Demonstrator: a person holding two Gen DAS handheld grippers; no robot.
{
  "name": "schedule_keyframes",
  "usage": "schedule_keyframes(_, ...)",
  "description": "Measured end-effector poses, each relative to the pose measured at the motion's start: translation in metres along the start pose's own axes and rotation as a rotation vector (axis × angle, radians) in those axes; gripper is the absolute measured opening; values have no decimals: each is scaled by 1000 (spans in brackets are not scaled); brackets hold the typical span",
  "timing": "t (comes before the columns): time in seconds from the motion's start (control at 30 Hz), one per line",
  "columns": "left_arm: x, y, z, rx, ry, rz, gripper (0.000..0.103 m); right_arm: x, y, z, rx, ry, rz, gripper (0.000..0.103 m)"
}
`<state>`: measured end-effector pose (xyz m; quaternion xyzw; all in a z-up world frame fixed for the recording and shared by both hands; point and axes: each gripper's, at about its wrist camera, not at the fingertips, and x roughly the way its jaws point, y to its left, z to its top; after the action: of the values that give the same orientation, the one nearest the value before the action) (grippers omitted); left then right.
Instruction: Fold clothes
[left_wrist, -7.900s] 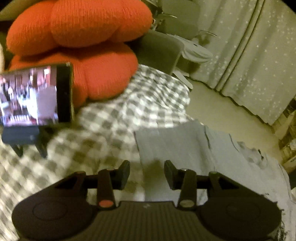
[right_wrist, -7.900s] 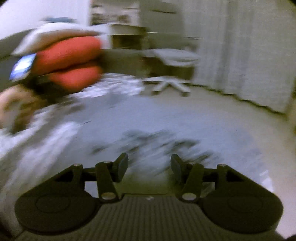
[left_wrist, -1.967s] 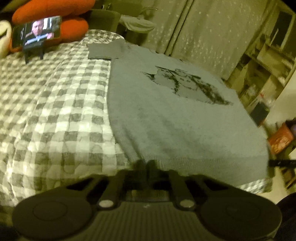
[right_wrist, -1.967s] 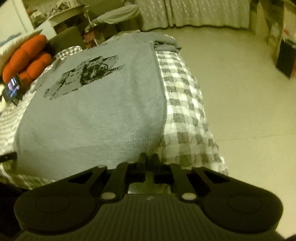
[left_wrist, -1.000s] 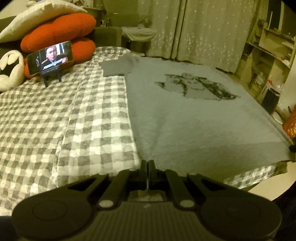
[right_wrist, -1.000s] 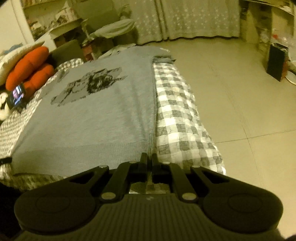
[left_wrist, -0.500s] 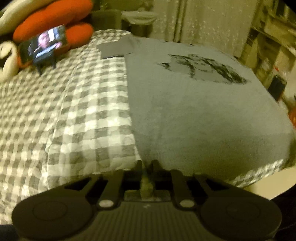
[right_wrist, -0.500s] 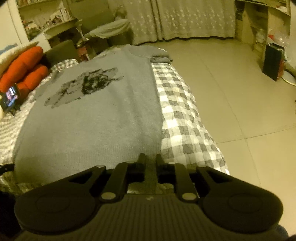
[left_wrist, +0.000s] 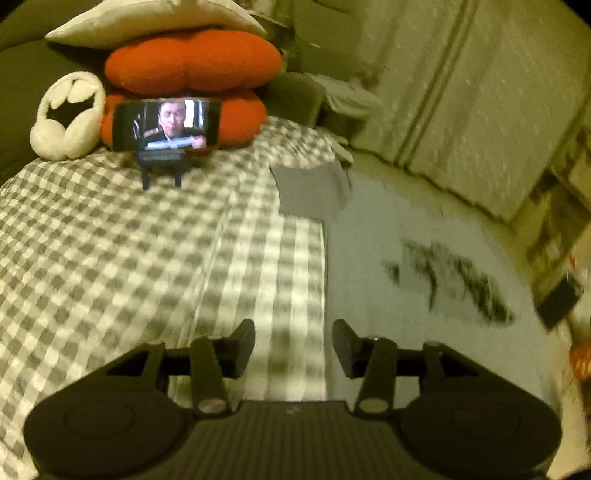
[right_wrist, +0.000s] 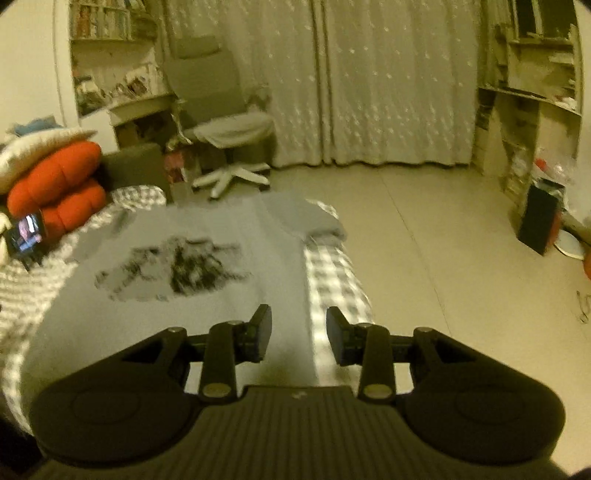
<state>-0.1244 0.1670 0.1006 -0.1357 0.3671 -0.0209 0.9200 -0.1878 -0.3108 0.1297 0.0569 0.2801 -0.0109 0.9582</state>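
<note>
Left wrist: left gripper (left_wrist: 293, 345) spread wide, empty, above checked bed (left_wrist: 110, 258); grey shirt (left_wrist: 424, 295) flat on the right, phone (left_wrist: 166, 125) propped against red cushion (left_wrist: 192, 62).

Right wrist: right gripper (right_wrist: 298, 334) spread, empty, over shirt's (right_wrist: 177, 295) right edge.

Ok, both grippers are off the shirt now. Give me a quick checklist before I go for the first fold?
1. Left gripper open, nothing between the fingers: ok.
2. Right gripper open, nothing held: ok.
3. Grey T-shirt spread flat, print up, on the checked bedspread: ok.
4. Left sleeve laid out flat: ok.
5. Right sleeve flat at the bed edge: cannot tell, blurred.
6. Phone on its stand clear of the shirt: ok.
</note>
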Motion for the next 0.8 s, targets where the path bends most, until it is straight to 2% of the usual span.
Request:
schedule_keyframes(0.13,22,-17,30,-4,-19,29,55,23,18,19,-28,-4,24,37)
schedule_keyframes(0.3,78,-21,61,-86,4,103,61,54,38,40,6,12,78,37)
schedule_keyframes(0.47,133,-24,90,-162,26,183,61,76,54,54,26,27,105,37)
schedule_keyframes(0.53,156,-22,97,-163,10,226,61,90,59,59,22,59,98,37)
schedule_keyframes(0.7,201,-13,119,-152,0,261,62,120,60,83,56,86,88,37)
schedule_keyframes(0.77,211,-8,124,-179,-16,261,62,138,64,94,51,47,66,41)
schedule_keyframes(0.8,216,-6,127,-193,-26,259,62,149,66,99,36,19,48,53)
